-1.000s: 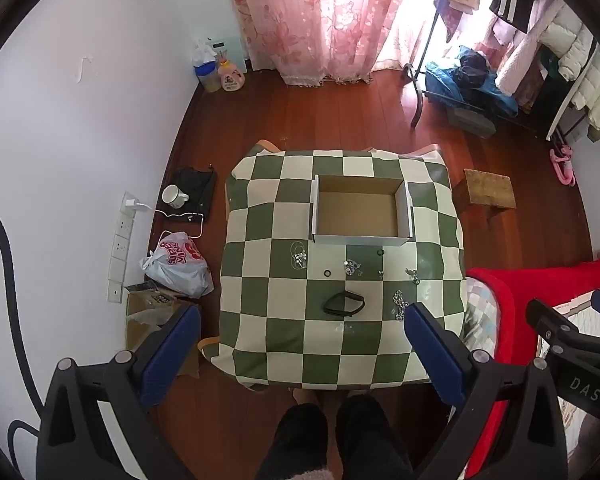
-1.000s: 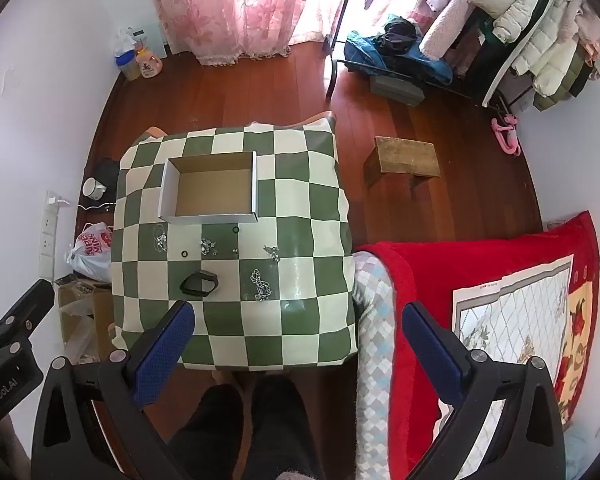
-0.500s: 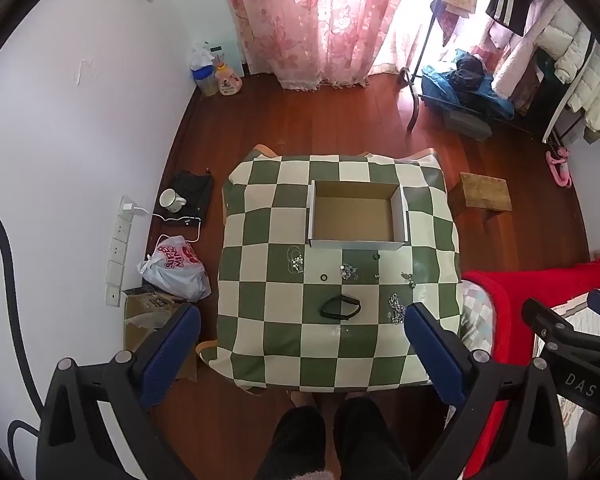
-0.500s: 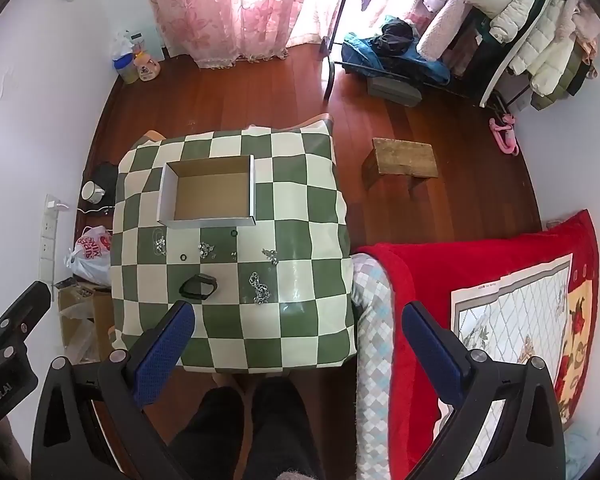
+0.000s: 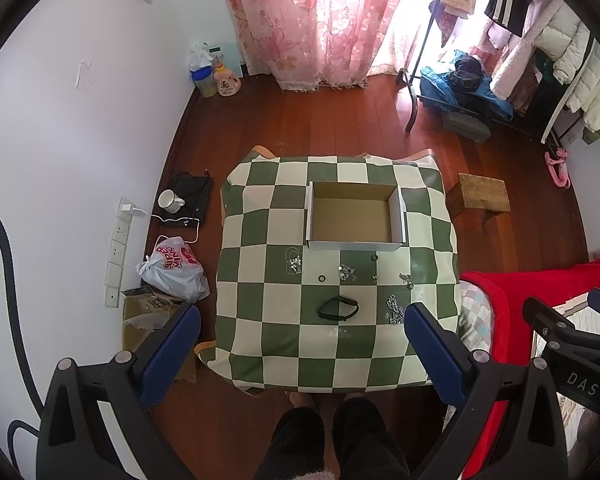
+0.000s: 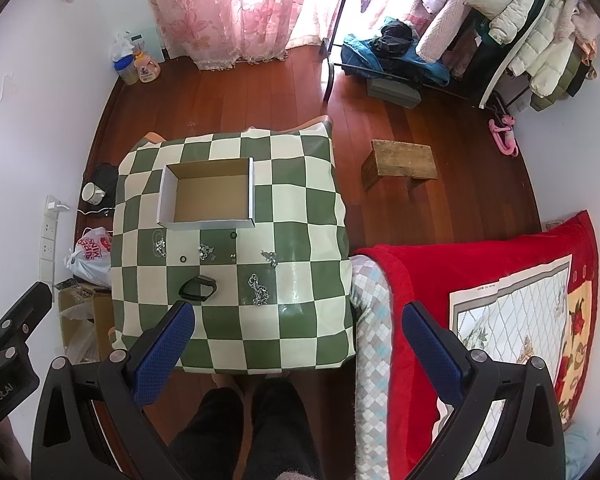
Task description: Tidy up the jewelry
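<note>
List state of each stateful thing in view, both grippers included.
Left gripper: open, empty, high above table.
Right gripper: open, empty.
White cardboard box with brown inside: open, empty.
Black bracelet loop: flat on checkered cloth.
Silver chain: heaped, outside box.
White mug: upright on floor.

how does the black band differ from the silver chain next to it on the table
The black band is one dark, smooth closed loop lying flat; the silver chain is shiny, linked and bunched in a loose heap. The band lies left of the chain. Both rest on the checkered cloth, outside the box.
</note>
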Motion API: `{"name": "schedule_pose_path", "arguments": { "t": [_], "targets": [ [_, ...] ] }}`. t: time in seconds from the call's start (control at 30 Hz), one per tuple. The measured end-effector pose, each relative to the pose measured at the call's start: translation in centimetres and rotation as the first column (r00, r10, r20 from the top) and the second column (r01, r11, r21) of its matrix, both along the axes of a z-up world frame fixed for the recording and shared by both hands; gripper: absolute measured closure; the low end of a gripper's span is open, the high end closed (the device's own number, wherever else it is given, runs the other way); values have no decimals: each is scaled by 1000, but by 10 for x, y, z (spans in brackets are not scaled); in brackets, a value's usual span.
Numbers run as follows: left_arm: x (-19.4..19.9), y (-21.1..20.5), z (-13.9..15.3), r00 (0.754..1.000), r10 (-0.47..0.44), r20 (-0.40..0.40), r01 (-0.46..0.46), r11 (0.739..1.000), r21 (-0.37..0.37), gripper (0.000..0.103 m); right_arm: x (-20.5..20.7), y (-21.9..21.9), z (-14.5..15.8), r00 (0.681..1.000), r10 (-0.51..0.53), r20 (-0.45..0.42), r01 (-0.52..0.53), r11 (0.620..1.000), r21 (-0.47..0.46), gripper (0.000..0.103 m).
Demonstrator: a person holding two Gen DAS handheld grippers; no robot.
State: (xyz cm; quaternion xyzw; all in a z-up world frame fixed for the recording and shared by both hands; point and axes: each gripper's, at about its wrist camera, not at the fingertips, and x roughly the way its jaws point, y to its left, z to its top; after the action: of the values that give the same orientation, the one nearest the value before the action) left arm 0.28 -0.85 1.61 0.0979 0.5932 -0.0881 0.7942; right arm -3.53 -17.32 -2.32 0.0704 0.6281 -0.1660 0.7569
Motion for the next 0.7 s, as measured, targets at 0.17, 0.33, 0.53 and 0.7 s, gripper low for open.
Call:
{"name": "schedule_pose_path", "arguments": {
  "t": [0.17,0.33,0.53,0.7],
  "targets": [
    [0,1,-1,1000,1,2,-1,1000,-1,0,-1,-1,2,1000,2,0,-2,1000,0,0],
    [0,1,0,1000,0,-1,0,1000,-3,0,-4,0,1,1000,0,3,0,1000,-2,0],
    [-1,1,-1,1000,1,3,-1,1000,-2,0,1,-5,8,1000,-2,4,2,1000,-3,0],
    [1,2,1,1000,0,-4,0,1000,-8,0,3,-6,12,1000,-1,5,1,1000,-5,0]
  ]
}}
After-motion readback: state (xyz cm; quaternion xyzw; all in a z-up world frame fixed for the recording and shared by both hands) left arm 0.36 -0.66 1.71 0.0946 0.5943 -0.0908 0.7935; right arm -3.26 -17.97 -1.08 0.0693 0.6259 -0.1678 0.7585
